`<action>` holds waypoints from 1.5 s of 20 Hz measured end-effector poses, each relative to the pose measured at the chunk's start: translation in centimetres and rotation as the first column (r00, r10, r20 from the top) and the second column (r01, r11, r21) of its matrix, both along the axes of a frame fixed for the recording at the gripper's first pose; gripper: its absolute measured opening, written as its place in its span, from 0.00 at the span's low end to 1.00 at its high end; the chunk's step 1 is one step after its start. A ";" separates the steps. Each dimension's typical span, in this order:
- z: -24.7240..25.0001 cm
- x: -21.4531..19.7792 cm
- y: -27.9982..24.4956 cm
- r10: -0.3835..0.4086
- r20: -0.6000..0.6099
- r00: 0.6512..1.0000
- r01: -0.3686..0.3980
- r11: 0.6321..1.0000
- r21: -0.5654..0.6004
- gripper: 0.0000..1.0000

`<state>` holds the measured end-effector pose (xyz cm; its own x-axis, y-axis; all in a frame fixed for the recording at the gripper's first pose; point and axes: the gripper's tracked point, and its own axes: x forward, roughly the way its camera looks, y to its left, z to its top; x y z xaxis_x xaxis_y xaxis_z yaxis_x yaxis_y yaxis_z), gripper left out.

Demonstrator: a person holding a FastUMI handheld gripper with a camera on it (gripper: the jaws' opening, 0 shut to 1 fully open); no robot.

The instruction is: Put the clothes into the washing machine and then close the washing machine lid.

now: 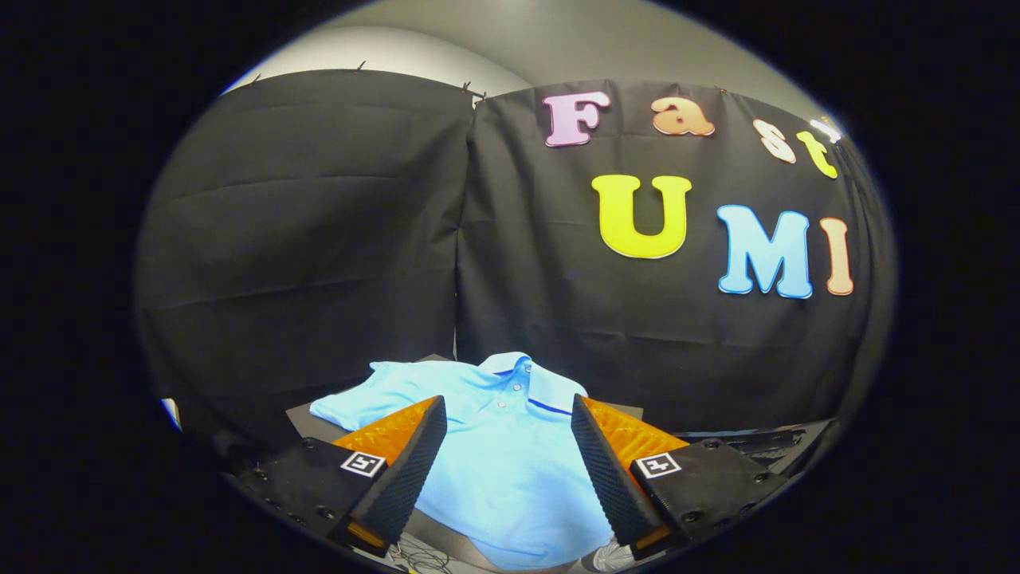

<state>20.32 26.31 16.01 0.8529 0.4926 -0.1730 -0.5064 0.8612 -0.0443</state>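
Gripper (508, 410) fingers spread wide apart, gripping nothing. Light blue short-sleeved polo shirt (510, 454) lies flat (collar pointing away) on a dark surface (307, 422), showing between the fingers and extending beyond their tips.

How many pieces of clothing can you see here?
1: a light blue polo shirt spread flat on the dark surface, between and just beyond the open gripper fingers. Others may lie hidden.
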 end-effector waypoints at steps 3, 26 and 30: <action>-0.3 1.7 1.4 0.001 -0.053 0.999 -0.001 1.000 0.004 0.98; -9.8 6.7 6.8 0.017 -0.456 0.890 -0.148 0.956 -0.253 0.96; -9.8 6.6 6.8 0.011 -0.495 0.869 -0.163 0.950 -0.265 0.96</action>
